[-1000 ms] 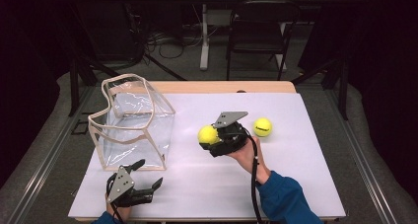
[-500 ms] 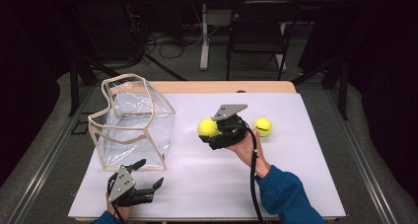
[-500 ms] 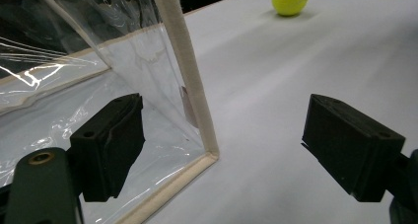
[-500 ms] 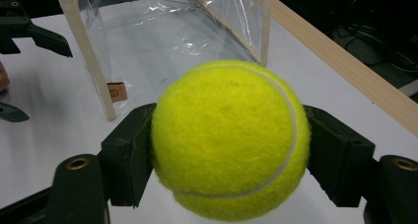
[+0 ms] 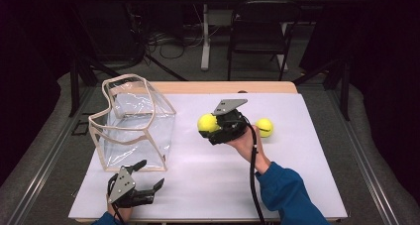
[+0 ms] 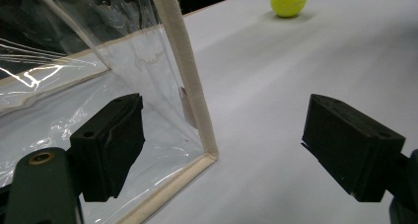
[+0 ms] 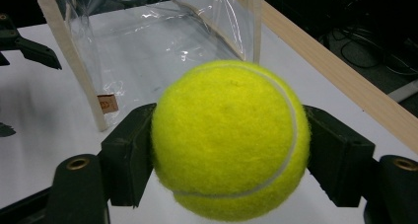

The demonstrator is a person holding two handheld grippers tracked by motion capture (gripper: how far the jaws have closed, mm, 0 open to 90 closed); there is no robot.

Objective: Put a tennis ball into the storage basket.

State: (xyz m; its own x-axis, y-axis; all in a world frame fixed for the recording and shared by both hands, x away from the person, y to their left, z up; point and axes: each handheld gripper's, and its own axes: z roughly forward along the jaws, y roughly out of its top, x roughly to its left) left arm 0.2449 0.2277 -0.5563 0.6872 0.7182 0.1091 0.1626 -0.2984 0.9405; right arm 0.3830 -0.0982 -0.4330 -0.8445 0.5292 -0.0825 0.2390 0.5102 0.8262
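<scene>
Meanwhile the right gripper has drifted slightly toward the clear bag since the earlier frame, its fingers clamped on a tennis ball held above the bench. A second ball lies unmoved behind it. Unchanged, the left gripper rests by the bag's corner, fingers spread wide and holding nothing.

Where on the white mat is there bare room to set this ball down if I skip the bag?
The widest bare patch lies in the middle of the white mat, between the left gripper and the blue sleeve. The far right side past the second tennis ball is bare too. It is tighter beside the clear bag.
</scene>
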